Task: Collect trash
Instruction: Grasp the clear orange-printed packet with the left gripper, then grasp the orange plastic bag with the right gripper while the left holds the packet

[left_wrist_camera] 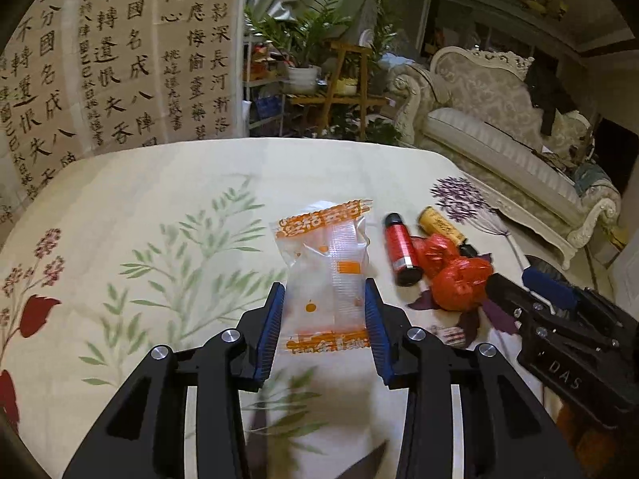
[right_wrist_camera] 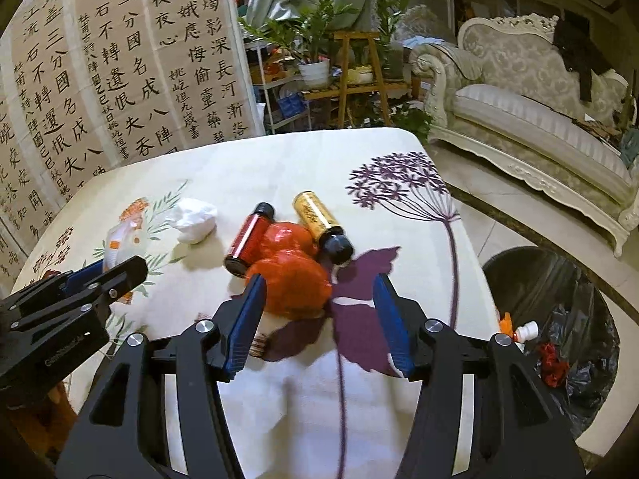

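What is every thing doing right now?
Wrapper: between left gripper pads, empty.
Red bag: crumpled, on table.
Red bottle: lying down, capped.
Gold bottle: lying down, capped.
Tissue: crumpled.
Right gripper: open.
Bin: open, some trash inside.

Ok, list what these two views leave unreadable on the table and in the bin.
- Small striped scrap: right wrist view, half hidden behind the right tool.
- Red bag: contents unseen, wrapped opaque.
- Clear wrapper: left wrist view, whether the left tool pinches it is unclear.
- Trash bin: its depths dark, cut by the frame edge.
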Available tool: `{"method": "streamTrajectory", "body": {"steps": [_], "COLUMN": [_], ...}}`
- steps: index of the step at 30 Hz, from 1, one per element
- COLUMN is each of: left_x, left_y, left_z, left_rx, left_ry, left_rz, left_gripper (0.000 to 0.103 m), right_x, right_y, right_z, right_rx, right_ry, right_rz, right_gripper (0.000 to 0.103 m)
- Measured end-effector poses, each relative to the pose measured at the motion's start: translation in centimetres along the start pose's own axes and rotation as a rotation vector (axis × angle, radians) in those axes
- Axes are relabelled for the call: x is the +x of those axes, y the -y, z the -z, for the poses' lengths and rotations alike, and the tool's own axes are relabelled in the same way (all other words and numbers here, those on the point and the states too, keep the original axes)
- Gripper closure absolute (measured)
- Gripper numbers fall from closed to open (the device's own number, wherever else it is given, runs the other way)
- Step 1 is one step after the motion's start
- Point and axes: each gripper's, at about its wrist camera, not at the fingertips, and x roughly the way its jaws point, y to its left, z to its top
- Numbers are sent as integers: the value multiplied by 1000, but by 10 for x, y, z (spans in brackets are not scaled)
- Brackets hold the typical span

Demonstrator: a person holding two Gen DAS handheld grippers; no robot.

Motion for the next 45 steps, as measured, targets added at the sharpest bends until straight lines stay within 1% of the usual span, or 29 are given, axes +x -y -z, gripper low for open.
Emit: {"method": "streamTrajectory", "body": {"steps": [8,14,15,16,17,19,26,32,37,41,45], "left_x": [-5,-6,-6,-5,-5,-4,-4,-10,-19,-26,-32], "left_y": [-33,-46,-47,-47,-47,-47,-46,-36,-17,3,27], "left_z": [8,11,12,12,12,13,14,17,20,24,27], "left_rx": [-43,-59,-60,-60,-60,-59,-59,-46,-19,2,32], "left_ry": [5,6,6,5,4,4,2,13,33,45,59], "left_rz": [-74,-98,-98,-97,-96,-96,-84,-71,-49,-24,6], "left_gripper": [63,63,63,63,63,63,63,63,63,63,63], "right_x": [25,36,37,38,38,37,21,0,-20,-34,-48], "right_y": [-15,-24,-25,-26,-27,-28,-29,-21,-4,13,33], "right_z": [-4,-2,-1,0,0,1,5,6,10,17,27], "right_rx": [-25,-47,-49,-51,-52,-60,-67,-55,-26,0,26], "right_ry": [-48,-82,-88,-93,-95,-89,-55,-19,10,26,41], "right_rz": [1,6,7,6,5,8,8,7,25,54,100], "right_gripper": [49,49,50,56,58,62,65,65,65,65,65]}}
